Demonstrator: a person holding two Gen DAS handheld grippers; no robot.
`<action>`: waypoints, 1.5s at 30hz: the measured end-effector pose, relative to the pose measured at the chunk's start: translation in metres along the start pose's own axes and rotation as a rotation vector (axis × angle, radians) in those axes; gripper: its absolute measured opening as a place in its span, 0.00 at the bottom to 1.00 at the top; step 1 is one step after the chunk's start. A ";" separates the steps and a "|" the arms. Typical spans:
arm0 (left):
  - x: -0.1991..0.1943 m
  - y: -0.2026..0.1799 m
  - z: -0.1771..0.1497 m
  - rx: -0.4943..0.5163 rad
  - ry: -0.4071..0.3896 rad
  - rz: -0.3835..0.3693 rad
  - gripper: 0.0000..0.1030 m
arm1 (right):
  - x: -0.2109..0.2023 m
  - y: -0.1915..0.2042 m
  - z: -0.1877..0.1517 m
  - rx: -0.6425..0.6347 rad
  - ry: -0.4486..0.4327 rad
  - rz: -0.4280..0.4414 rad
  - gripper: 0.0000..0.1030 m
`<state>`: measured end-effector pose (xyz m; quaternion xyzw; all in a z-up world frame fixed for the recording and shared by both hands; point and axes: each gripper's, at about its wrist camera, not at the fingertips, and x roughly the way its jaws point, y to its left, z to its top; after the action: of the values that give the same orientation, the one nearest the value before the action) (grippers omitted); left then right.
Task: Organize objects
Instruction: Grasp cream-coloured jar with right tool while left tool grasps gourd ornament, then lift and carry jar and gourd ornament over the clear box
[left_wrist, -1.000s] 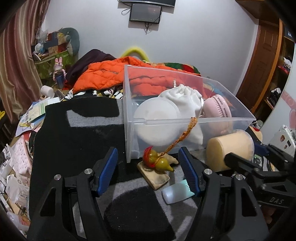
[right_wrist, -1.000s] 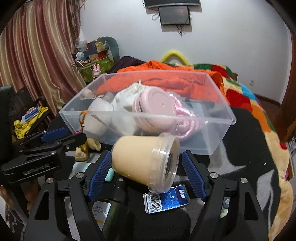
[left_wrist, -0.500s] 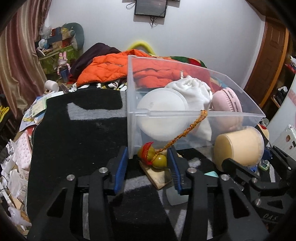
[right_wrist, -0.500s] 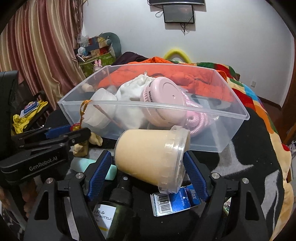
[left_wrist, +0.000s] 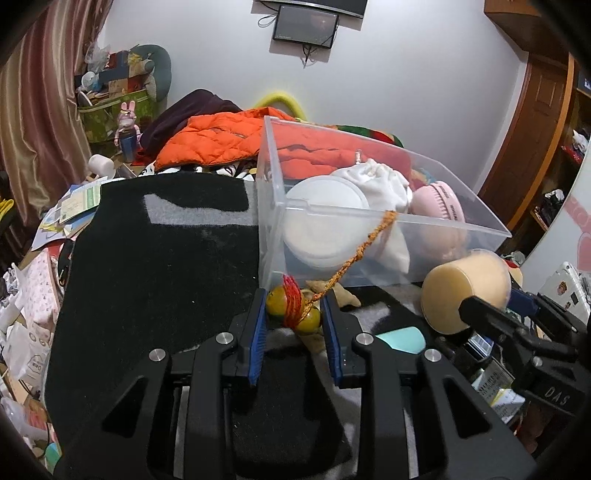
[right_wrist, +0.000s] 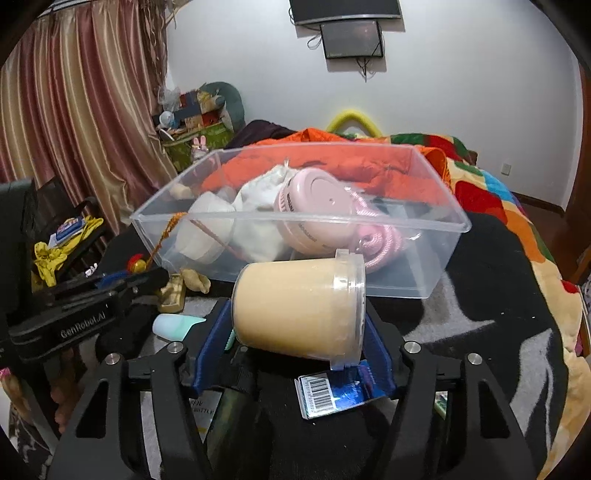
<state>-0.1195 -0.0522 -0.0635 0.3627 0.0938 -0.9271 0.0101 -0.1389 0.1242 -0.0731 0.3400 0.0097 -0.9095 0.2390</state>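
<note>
The left gripper (left_wrist: 294, 314) sits low over the black-and-grey blanket (left_wrist: 155, 258), level and pointing straight at the near corner of the clear plastic bin (left_wrist: 454, 225), and its blue pads (left_wrist: 257, 332) are pinched in narrow on the gourd charm (left_wrist: 293, 308), a little yellow-green trinket wound with red thread. The charm's braided orange cord (left_wrist: 364, 243) runs up and over the bin's front rim, so the trinket itself is outside, just in front of the bin wall. Over on the right, the right gripper (right_wrist: 299, 325) is clamped on the beige lidded tub (right_wrist: 295, 302), held on its side with the clear lid toward the right, just in front of the bin's near wall. Inside the bin lie a white round container (left_wrist: 321, 221), a white drawstring pouch (left_wrist: 373, 181) and a pink round case (right_wrist: 314, 210). A mint-green piece (right_wrist: 173, 326) lies on the blanket between the two grippers.
</note>
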 end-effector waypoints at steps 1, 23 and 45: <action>-0.002 -0.002 0.000 0.004 -0.004 -0.002 0.27 | -0.001 -0.001 0.000 0.002 -0.004 0.003 0.60; -0.045 -0.018 0.028 0.047 -0.128 -0.034 0.27 | -0.046 -0.024 0.016 0.097 -0.127 0.058 0.60; 0.002 -0.060 0.065 0.185 -0.050 -0.030 0.27 | -0.042 -0.043 0.058 0.077 -0.213 0.007 0.60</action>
<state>-0.1697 -0.0046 -0.0084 0.3373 0.0128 -0.9407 -0.0349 -0.1656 0.1701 -0.0088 0.2503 -0.0517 -0.9393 0.2288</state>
